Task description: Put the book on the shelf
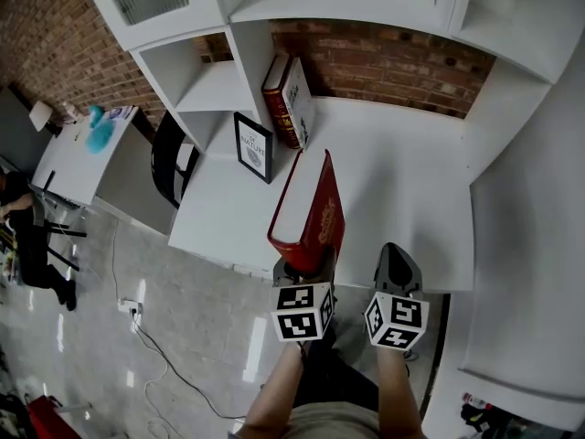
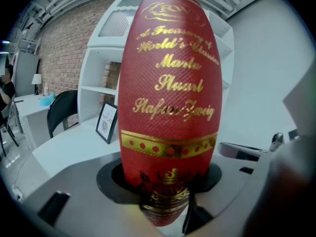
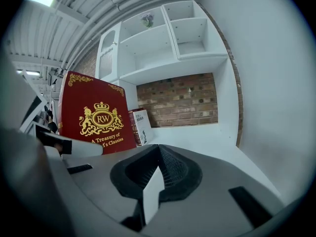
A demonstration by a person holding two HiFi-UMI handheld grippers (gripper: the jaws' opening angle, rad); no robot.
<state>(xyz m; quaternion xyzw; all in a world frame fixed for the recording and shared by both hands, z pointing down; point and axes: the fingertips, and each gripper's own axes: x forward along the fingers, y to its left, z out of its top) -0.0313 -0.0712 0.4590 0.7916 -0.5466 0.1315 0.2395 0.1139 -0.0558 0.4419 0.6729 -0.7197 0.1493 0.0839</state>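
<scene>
A thick red book (image 1: 311, 210) with gold lettering stands upright over the front of the white desk (image 1: 411, 181), my left gripper (image 1: 306, 268) shut on its lower spine. In the left gripper view the red book (image 2: 170, 98) fills the middle, its spine wedged between the jaws of the left gripper (image 2: 165, 194). My right gripper (image 1: 395, 256) hangs just right of it, holding nothing. In the right gripper view the right gripper (image 3: 157, 179) has its jaws together, and the book's cover (image 3: 96, 115) shows to the left. The white shelf unit (image 1: 206, 85) rises at the back left.
Two books (image 1: 290, 99) lean against the shelf's side wall at the back of the desk. A black-framed picture (image 1: 253, 146) stands on the desk's left part. A black chair (image 1: 169, 158) sits left of the desk. A brick wall (image 1: 384, 62) backs it.
</scene>
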